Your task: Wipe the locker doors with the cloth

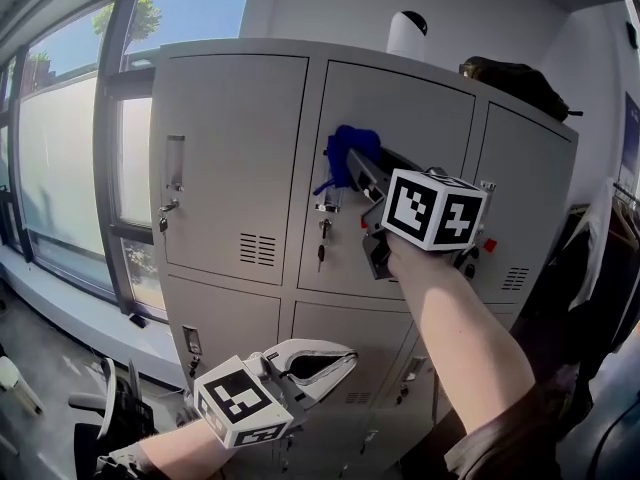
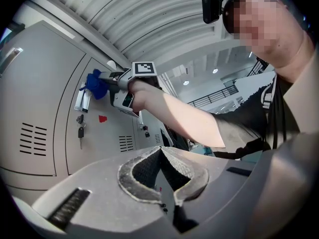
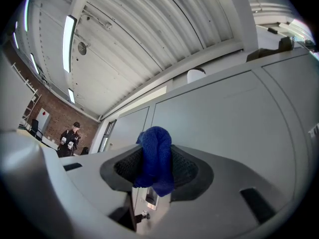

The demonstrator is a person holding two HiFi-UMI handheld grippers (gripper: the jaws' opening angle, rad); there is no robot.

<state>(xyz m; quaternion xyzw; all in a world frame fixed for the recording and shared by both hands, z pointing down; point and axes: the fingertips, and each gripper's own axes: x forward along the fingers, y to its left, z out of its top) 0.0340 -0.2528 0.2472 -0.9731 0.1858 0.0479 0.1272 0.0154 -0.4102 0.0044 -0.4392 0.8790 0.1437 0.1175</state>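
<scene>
blue cloth (image 3: 156, 158) clamped btwn r gripper (image 3: 158, 176) jaws, bunched end against mid upper locker door (image 1: 420, 108), door shut, l gripper (image 2: 162, 153) jaws together, empty

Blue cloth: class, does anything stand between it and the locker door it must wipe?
Nothing visible does. The right gripper holds the blue cloth at the upper middle locker door, just above its handle and hanging keys, which a downward stroke would meet.
</scene>
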